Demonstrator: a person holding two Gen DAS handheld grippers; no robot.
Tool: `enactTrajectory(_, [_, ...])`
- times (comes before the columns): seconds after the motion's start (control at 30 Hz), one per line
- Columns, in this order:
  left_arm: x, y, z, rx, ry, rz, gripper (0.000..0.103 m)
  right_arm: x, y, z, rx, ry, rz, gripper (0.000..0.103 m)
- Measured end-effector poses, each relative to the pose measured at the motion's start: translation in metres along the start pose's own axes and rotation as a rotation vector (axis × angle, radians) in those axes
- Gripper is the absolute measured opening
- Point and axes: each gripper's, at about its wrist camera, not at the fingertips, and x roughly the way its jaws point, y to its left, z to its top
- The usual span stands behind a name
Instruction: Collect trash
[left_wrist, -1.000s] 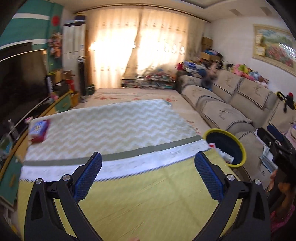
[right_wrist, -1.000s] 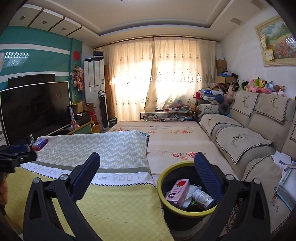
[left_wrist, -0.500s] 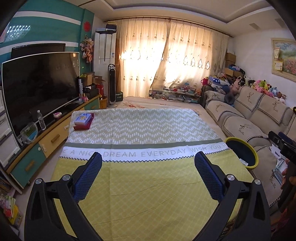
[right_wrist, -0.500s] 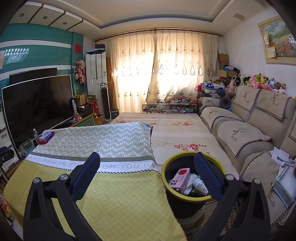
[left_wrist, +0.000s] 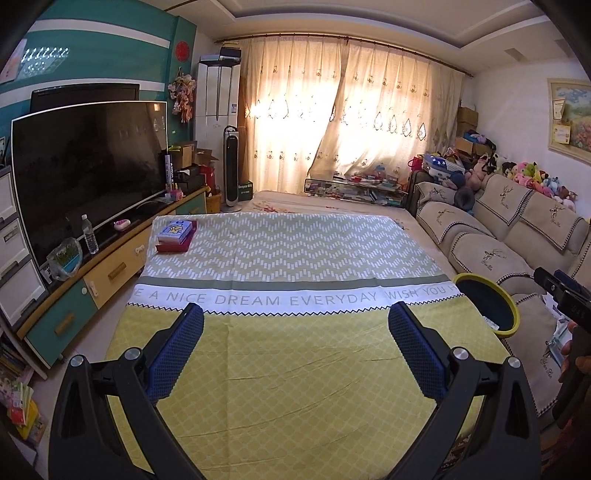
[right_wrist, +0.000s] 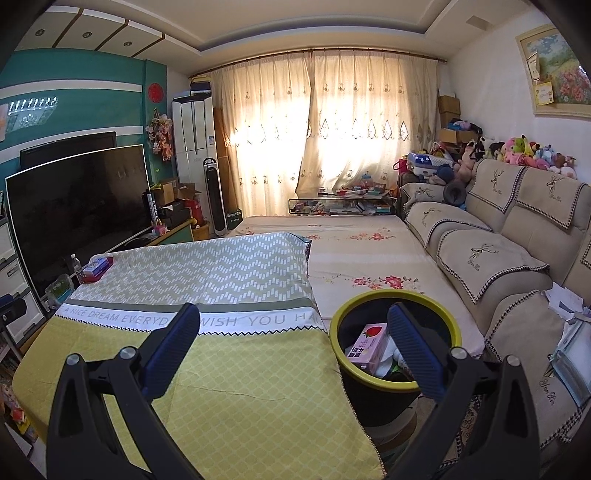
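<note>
While both hand-held grippers (left_wrist: 295, 345) (right_wrist: 293, 345) hang open and empty: go for boxes (left_wrist: 175, 236) upper left, carry level, drop into bin (right_wrist: 395, 341).

My left gripper (left_wrist: 295, 347) hangs over the yellow end of the cloth (left_wrist: 295, 280), its blue pads (left_wrist: 177, 350) spread wide with nothing between them. Past them runs the white band of lettering, then the zigzag pattern. A small box (left_wrist: 174, 232) sits on a red book at the far left corner. The bin (left_wrist: 511, 314), yellow-rimmed, stands just beside the cloth's right edge. At far right I see my right gripper (left_wrist: 561, 295).
</note>
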Motion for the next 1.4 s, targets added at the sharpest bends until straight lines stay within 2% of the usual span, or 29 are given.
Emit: enactTrajectory(1.4, [0.0055, -0.0017, 0.0019, 0.013, 0.007, 0.002, 0.098, 0.005, 0.005, -0.0012, 0.005, 0.015, 0.013, 0.097])
